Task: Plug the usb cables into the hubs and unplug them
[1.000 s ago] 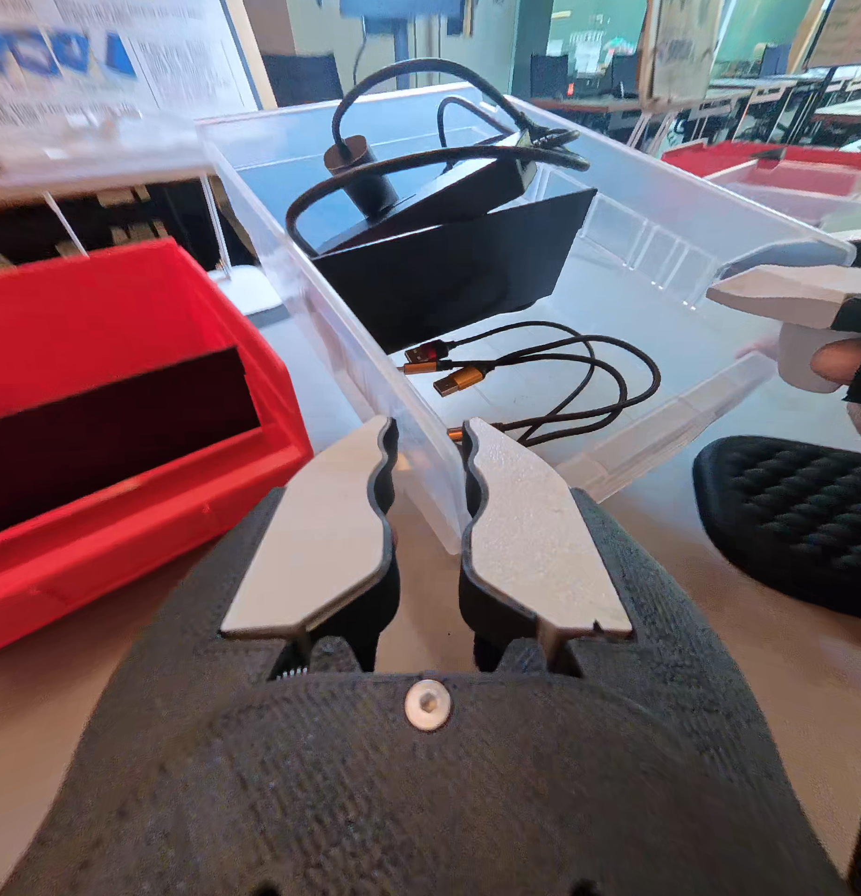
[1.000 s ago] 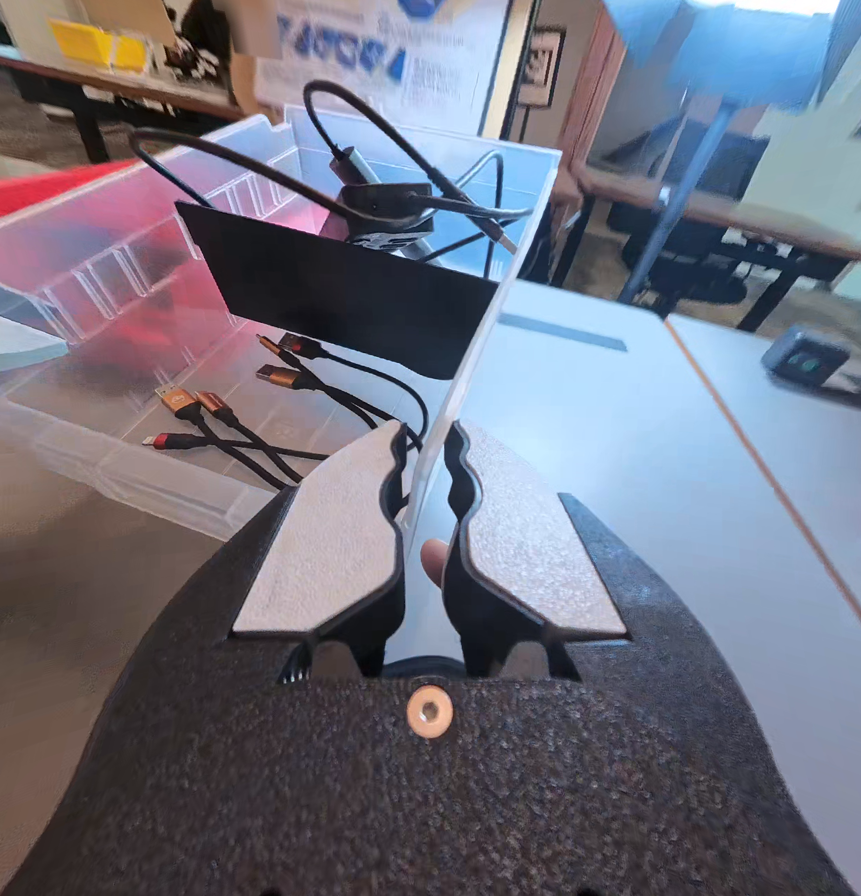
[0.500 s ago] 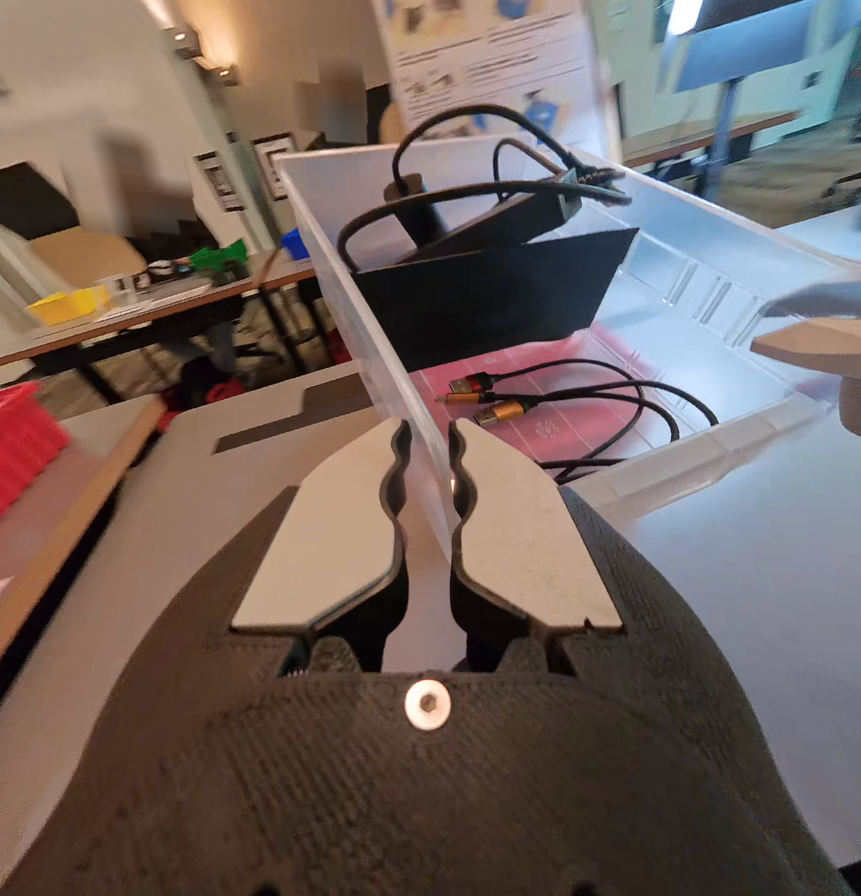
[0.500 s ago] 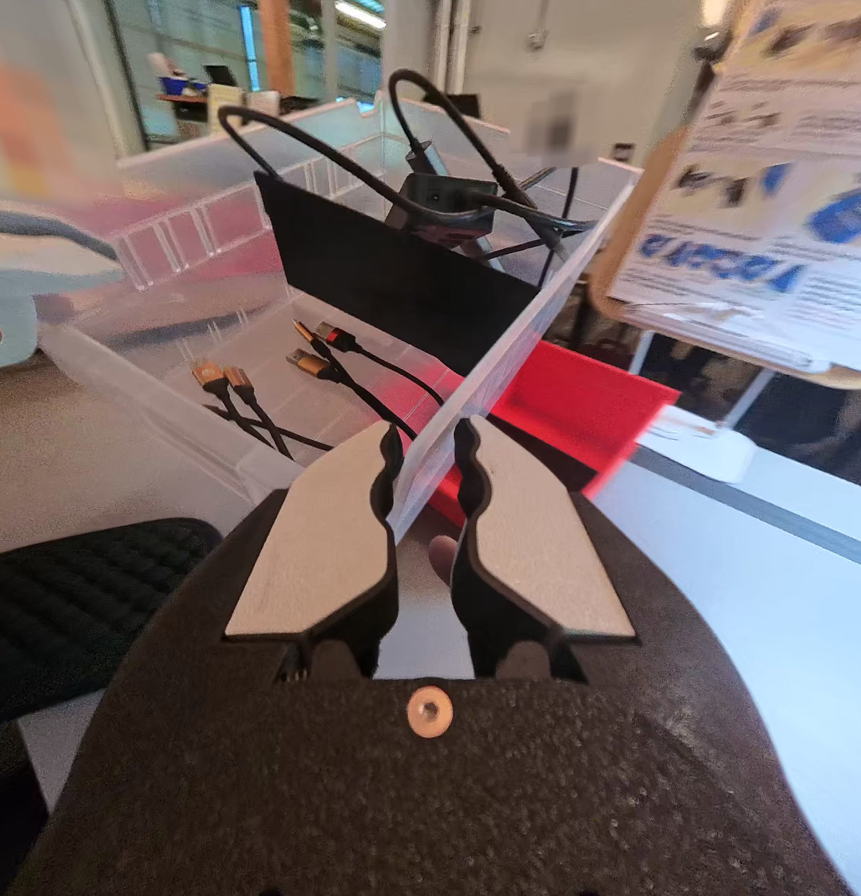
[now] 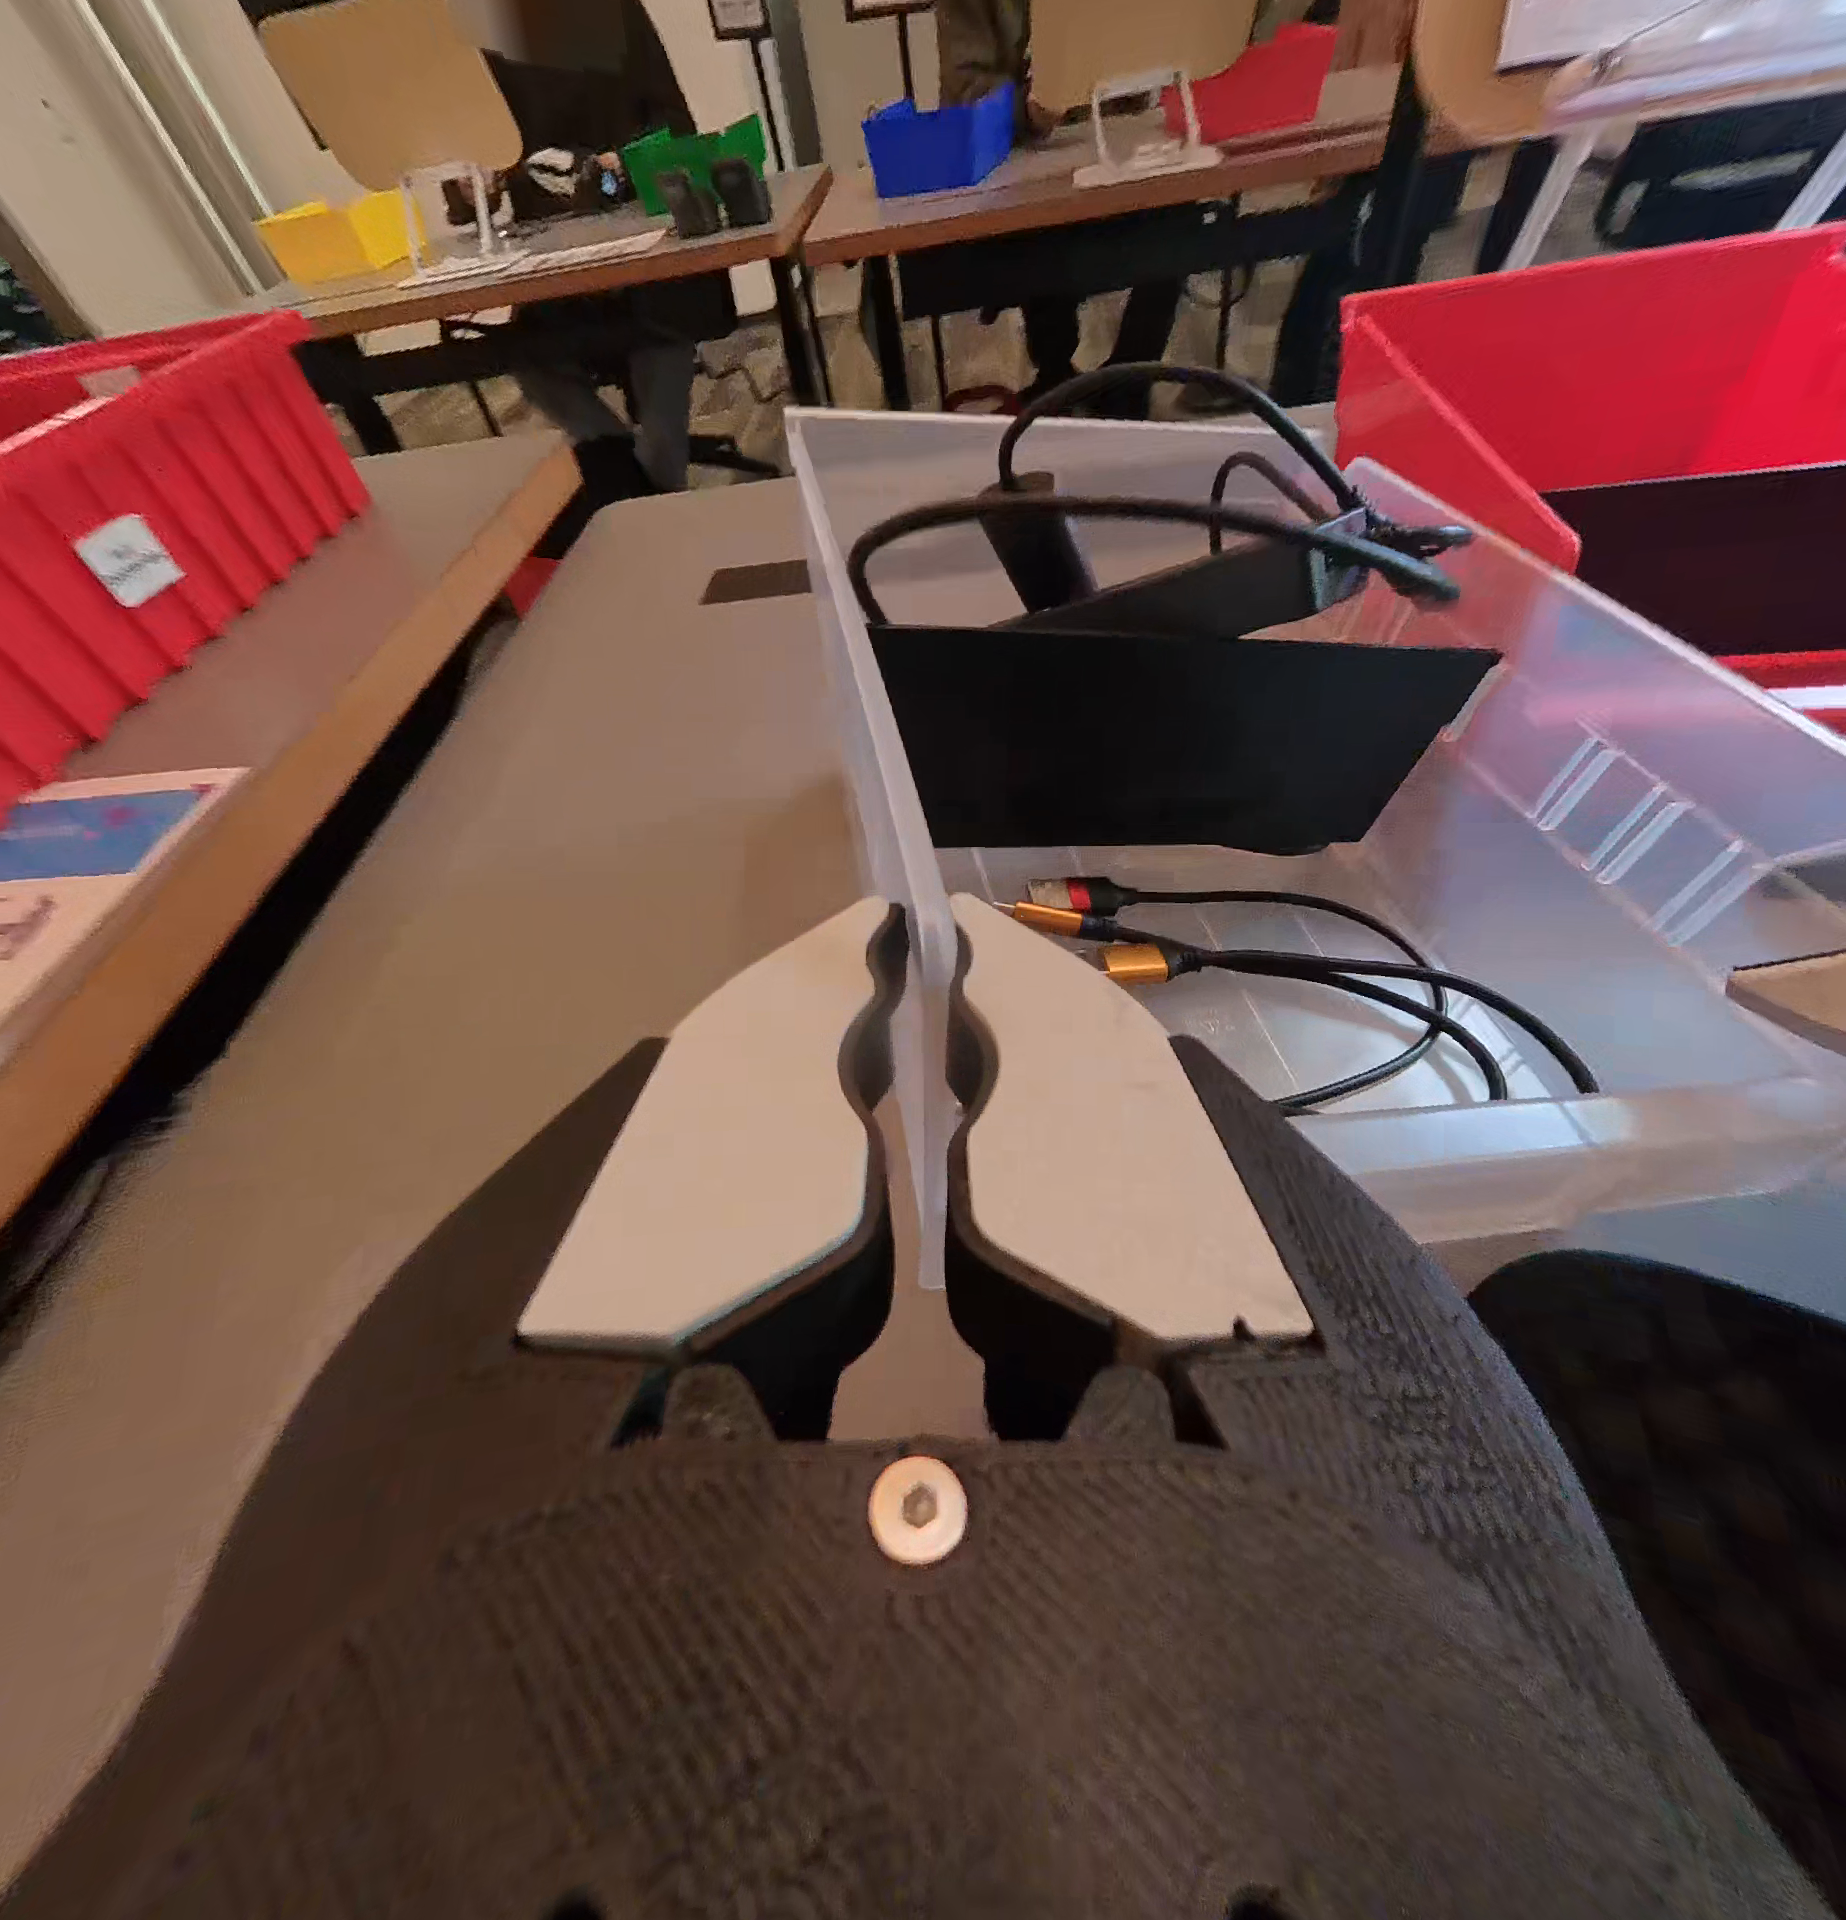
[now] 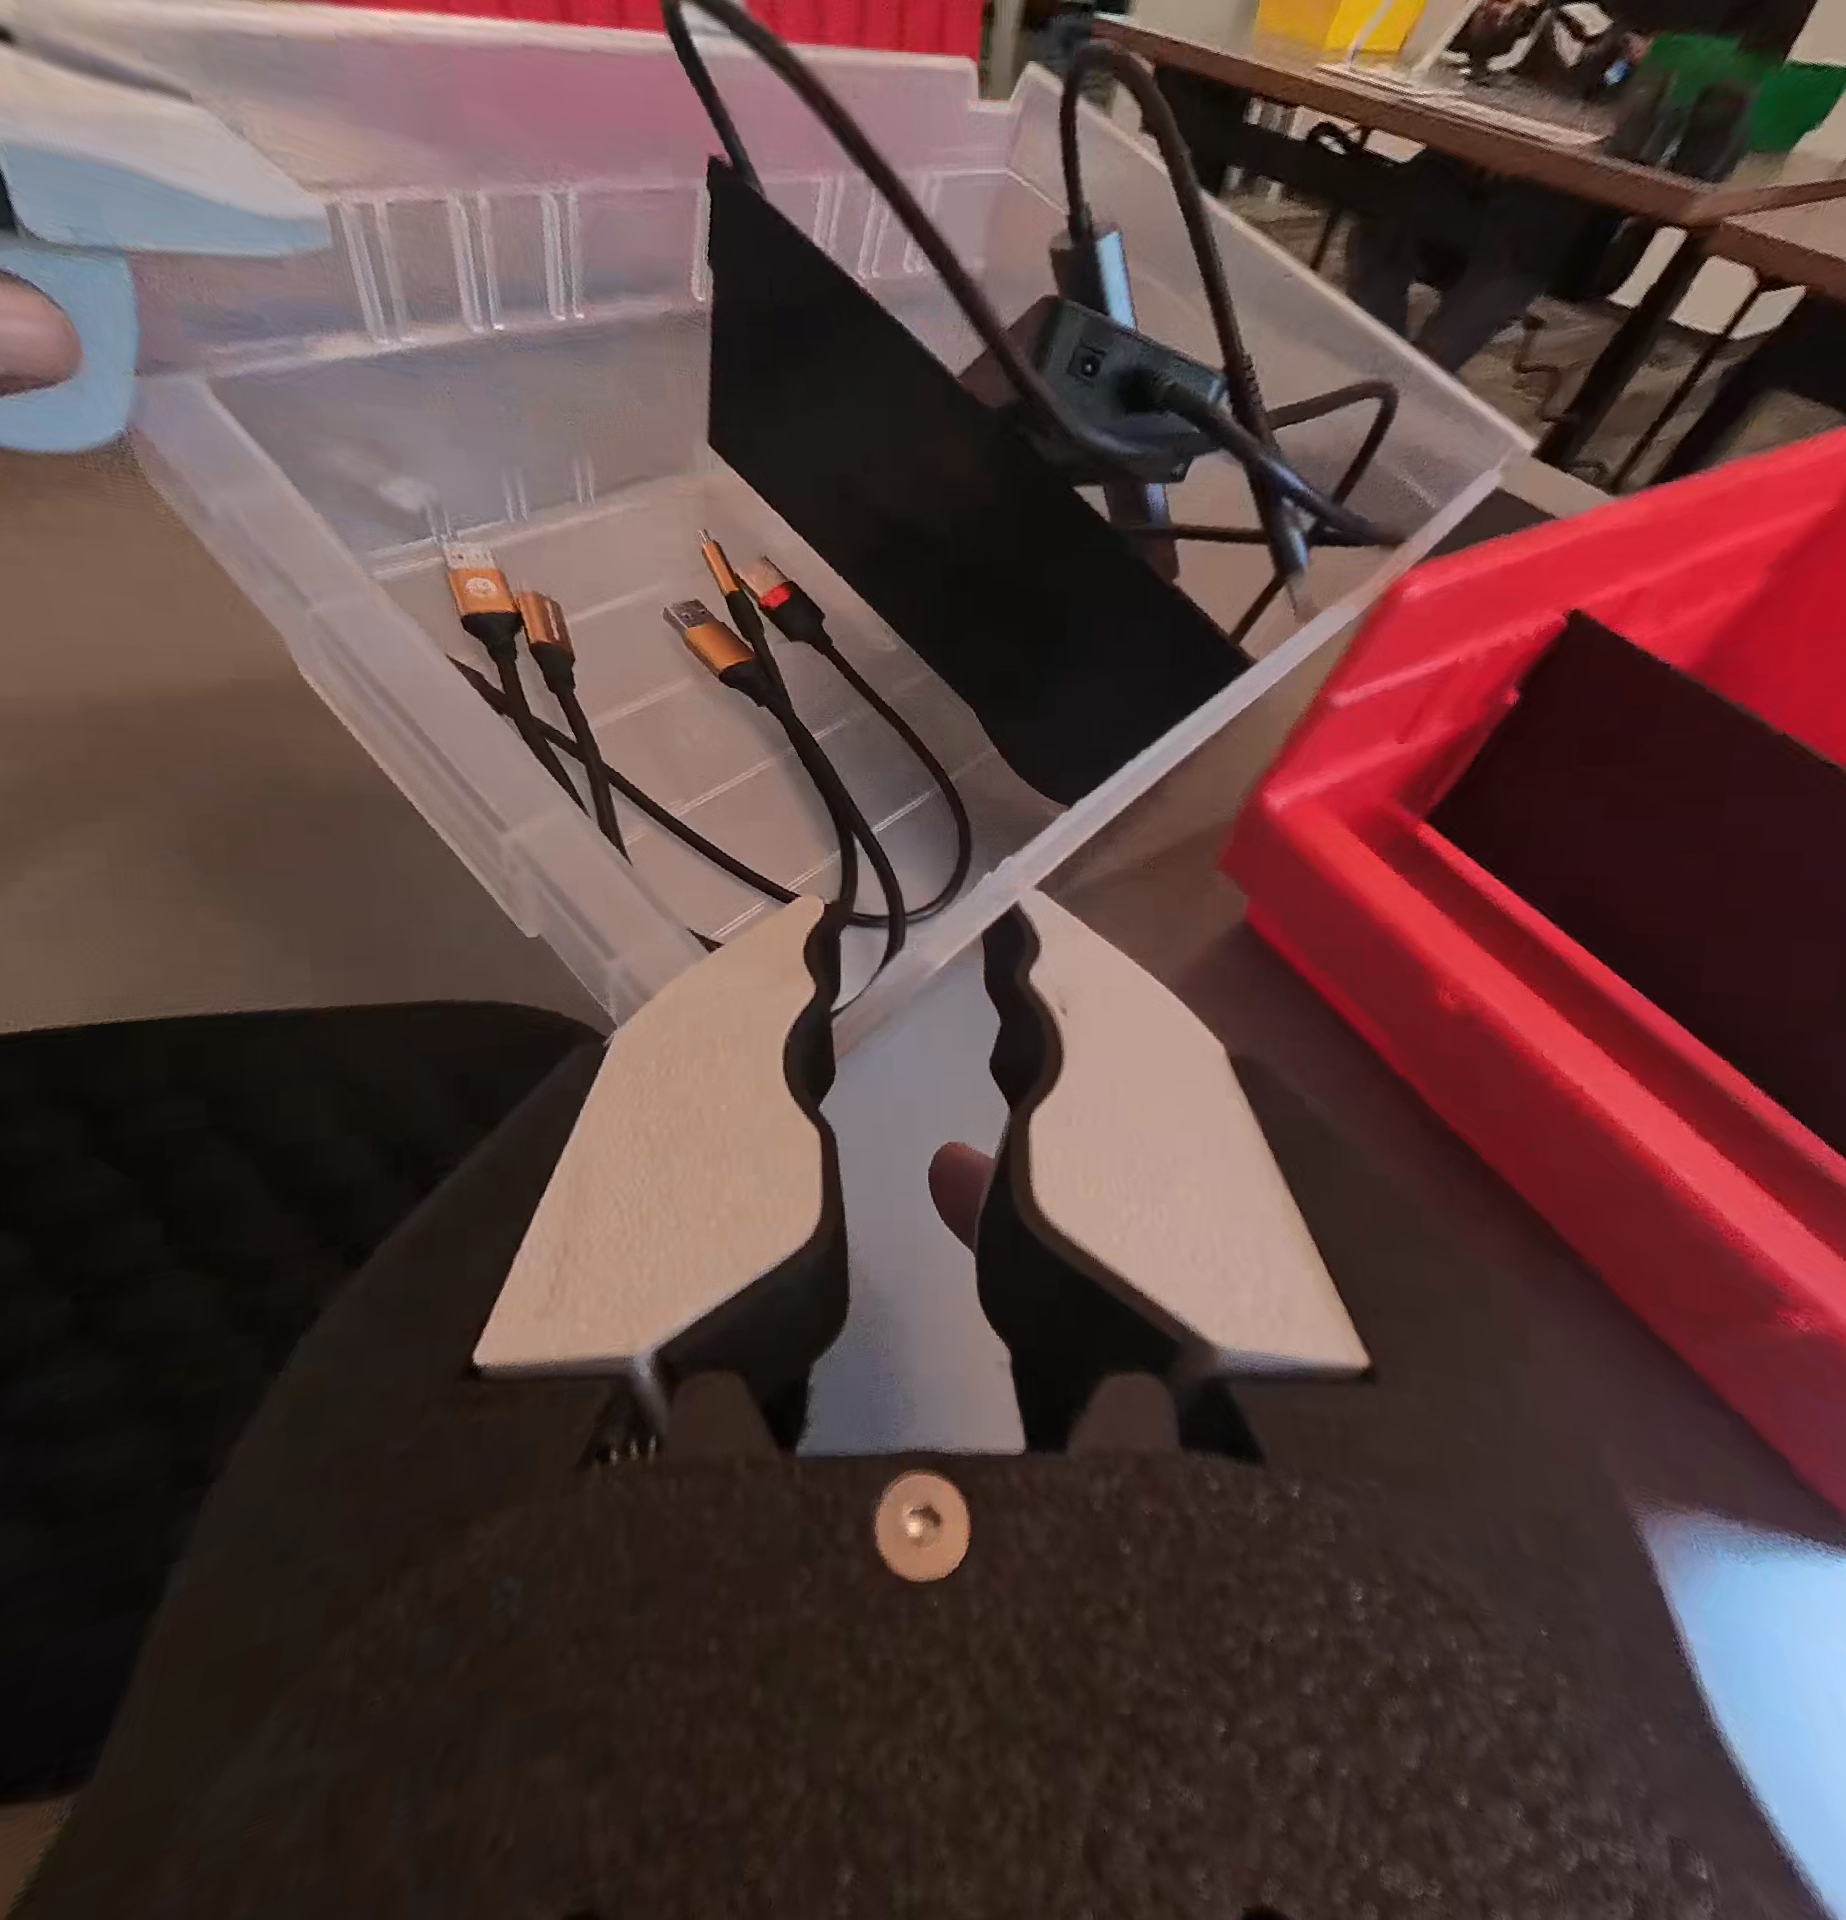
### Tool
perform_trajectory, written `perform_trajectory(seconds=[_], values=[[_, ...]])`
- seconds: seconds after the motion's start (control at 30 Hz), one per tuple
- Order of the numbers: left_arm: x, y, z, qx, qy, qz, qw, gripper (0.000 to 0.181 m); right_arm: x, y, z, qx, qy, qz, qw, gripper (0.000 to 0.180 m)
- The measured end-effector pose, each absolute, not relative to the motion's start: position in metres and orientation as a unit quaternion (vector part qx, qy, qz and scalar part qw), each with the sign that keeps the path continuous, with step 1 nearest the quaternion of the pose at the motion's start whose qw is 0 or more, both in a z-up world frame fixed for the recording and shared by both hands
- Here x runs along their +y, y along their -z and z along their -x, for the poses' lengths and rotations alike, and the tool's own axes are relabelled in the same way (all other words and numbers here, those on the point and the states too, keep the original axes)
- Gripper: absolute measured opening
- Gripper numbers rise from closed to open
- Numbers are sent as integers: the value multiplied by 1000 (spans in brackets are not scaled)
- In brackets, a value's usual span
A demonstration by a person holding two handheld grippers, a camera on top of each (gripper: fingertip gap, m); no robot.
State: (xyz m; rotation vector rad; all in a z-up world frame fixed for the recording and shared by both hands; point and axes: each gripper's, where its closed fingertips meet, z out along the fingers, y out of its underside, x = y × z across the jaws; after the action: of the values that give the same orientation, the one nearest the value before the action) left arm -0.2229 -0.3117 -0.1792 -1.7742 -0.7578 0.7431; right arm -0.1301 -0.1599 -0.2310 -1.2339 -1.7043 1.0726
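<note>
The clear bin (image 5: 1646, 748) swings round with both grippers: red bins that stood on its left a second ago now lie on its right (image 6: 1563, 935). The right gripper (image 6: 914, 935) stands wider than before, its right finger (image 6: 1137, 1143) off the wall.

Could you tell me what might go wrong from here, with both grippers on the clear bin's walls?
1. The right gripper looks only loosely closed on the clear bin wall; it could slip.
2. The left gripper pinches just a thin wall edge, so the bin may tilt.
3. Tilting could slide the loose cables or shift the hub.
</note>
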Motion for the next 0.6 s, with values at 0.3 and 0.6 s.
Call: perform_trajectory(seconds=[0.3, 0.6], values=[[-242, 211, 196, -243, -183, 793, 527, 38, -105, 228, 70, -725, -362, 468, 352, 37], [-194, 201, 108, 53, -129, 907, 398, 50, 36, 236, 40, -896, -110, 287, 320, 75]])
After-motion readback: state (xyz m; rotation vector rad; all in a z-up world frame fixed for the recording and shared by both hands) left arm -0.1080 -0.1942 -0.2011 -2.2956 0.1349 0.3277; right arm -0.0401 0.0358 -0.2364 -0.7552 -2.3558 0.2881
